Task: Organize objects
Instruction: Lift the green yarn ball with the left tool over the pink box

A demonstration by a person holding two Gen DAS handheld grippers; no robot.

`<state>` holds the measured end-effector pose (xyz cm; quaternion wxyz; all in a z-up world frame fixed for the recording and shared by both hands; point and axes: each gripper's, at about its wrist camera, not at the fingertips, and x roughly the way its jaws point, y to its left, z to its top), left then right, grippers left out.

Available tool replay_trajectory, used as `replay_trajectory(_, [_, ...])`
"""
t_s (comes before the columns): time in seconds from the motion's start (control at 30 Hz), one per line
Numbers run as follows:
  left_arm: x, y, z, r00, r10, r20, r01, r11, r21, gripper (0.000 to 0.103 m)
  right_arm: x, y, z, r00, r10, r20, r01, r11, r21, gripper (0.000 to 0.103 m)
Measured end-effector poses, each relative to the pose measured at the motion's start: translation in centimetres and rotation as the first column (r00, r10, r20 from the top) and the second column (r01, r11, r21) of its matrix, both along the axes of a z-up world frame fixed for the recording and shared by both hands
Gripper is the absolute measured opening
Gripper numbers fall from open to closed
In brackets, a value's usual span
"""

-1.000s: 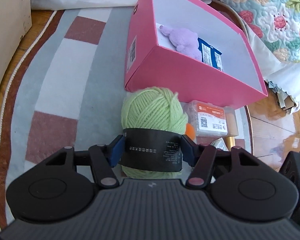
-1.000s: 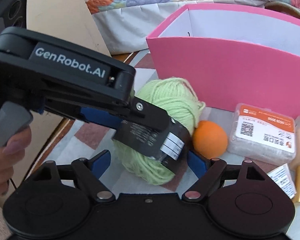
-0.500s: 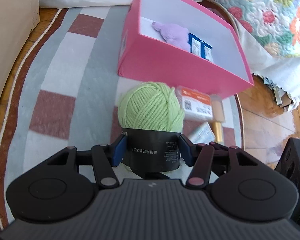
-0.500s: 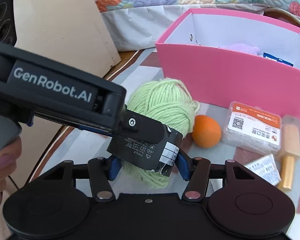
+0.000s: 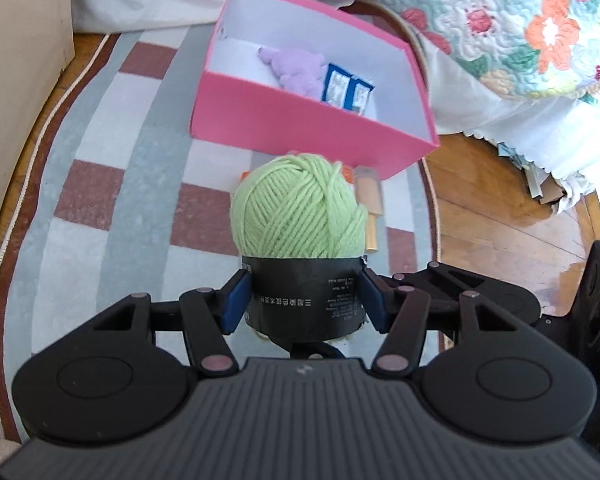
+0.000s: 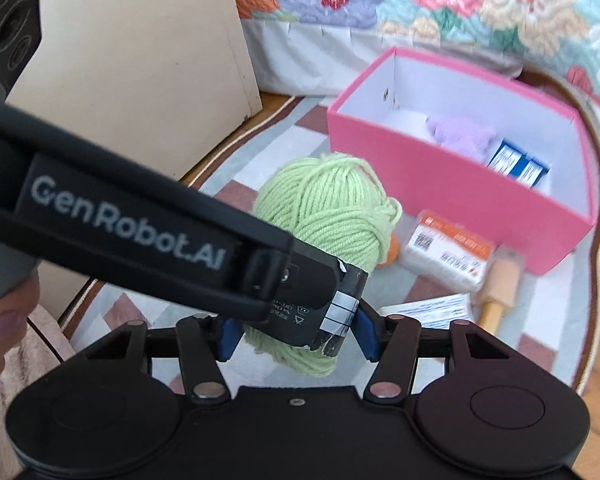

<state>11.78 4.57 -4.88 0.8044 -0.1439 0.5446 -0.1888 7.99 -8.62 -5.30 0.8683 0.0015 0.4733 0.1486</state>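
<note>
Green yarn ball (image 5: pixel 298 206) is off the rug, clamped at its black paper band by both grippers: left gripper (image 5: pixel 302 300) pads on either side of the band, right gripper (image 6: pixel 294 334) likewise. Pink box (image 5: pixel 300 132) lies ahead and below, open top facing up. Skein axis points toward it; both hands equally near.

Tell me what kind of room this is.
Probably a bedroom floor: a floral quilted bedspread hangs over a white bed skirt, beside a checked oval rug on wooden flooring.
</note>
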Motion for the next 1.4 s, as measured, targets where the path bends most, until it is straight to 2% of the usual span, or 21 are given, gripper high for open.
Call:
replay_trajectory(0.17, [-0.8, -0.9, 2.5, 1.0, -0.014, 0.025, 0.015, 1.0, -0.009, 0.058, -0.4, -0.5, 2.4, 1.0, 0.004, 0.021, -0.003, 1.0, -0.023, 0.061])
replay_trajectory(0.43, [-1.5, -1.3, 7.7, 0.992, -0.031, 0.126, 0.033, 0.999, -0.017, 0.058, -1.6, -1.4, 6.7, 0.991, 0.003, 0.134, -0.003, 1.0, -0.001, 0.061])
replay_trajectory(0.8, [2.0, -2.3, 12.2, 0.98, -0.077, 0.184, 0.07, 0.997, 0.041, 0.058, 1.9, -2.6, 10.2, 0.981, -0.008, 0.193, 0.005, 1.0, 0.017, 0.061])
replay_trajectory(0.97, [5.5, -3.2, 12.9, 0.973, -0.084, 0.215, 0.067, 0.994, 0.086, 0.059, 5.0, -3.9, 10.4, 0.974, -0.019, 0.227, 0.007, 0.999, 0.053, 0.061])
replay_trajectory(1.1, [9.2, -3.8, 12.3, 0.975, -0.064, 0.211, 0.042, 0.993, 0.106, 0.059, 8.8, -5.5, 9.4, 0.974, -0.053, 0.22, 0.027, 0.992, 0.123, 0.061])
replay_trajectory(1.23, [13.3, -4.2, 11.1, 0.976, -0.059, 0.21, 0.034, 0.992, 0.12, 0.059, 12.9, -7.1, 7.8, 0.977, -0.064, 0.204, 0.028, 0.985, 0.173, 0.061])
replay_trajectory(1.4, [17.3, -4.5, 8.5, 0.983, -0.028, 0.183, 0.003, 0.991, 0.131, 0.06, 17.6, -7.6, 5.5, 0.985, -0.032, 0.168, 0.005, 0.987, 0.16, 0.061])
